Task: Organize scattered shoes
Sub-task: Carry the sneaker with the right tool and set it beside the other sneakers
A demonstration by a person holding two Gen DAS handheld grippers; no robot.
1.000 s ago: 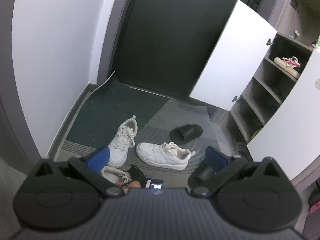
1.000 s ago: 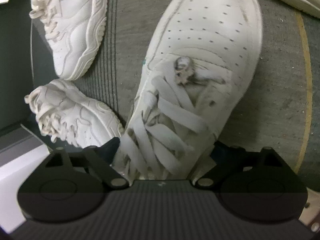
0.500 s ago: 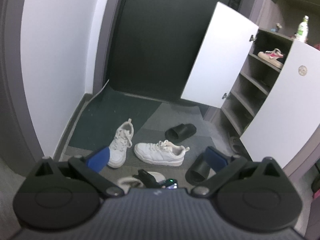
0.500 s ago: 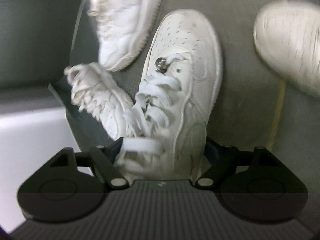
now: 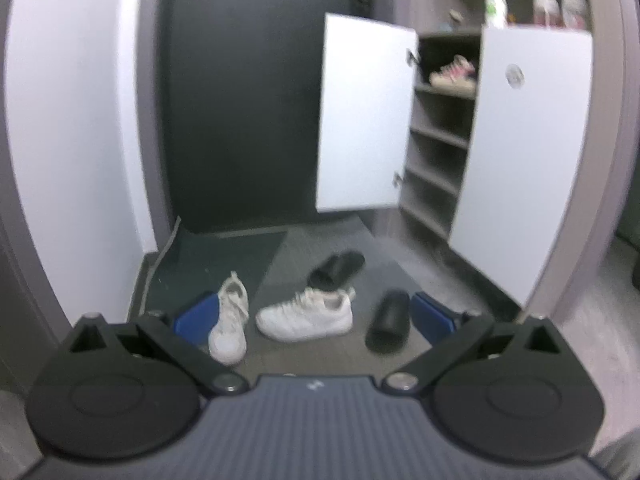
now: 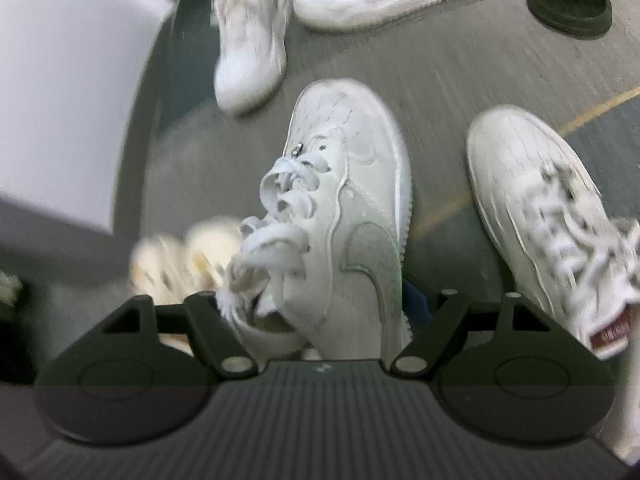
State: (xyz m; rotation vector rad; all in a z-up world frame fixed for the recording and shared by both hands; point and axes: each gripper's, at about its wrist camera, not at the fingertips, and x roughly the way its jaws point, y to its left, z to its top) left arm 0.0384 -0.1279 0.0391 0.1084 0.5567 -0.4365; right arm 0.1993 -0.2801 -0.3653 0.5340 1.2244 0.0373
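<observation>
In the right wrist view a white lace-up sneaker point(image 6: 340, 208) hangs toe-forward above the mat, its heel end between the fingers of my right gripper point(image 6: 320, 304). The jaws are closing on it. Its mate point(image 6: 540, 208) lies on the floor to the right. In the left wrist view my left gripper point(image 5: 316, 316) is open, its blue pads point(image 5: 196, 318) wide apart and holding nothing. Far below it lie two white sneakers point(image 5: 230, 320) point(image 5: 306, 314) and two black slides point(image 5: 336, 270) point(image 5: 389, 320).
A shoe cabinet point(image 5: 440, 140) stands at the right with both white doors open; a pink-and-white shoe point(image 5: 452, 74) is on an upper shelf, a bottle point(image 5: 494, 0) on top. A blurred cream shoe point(image 6: 180, 256) lies lower left. A dark door and white walls close in the entry.
The right gripper has lifted the white sneaker off the mat and rolled, so the floor shoes swung round in view. The left gripper drew back and up, showing more of the cabinet.
</observation>
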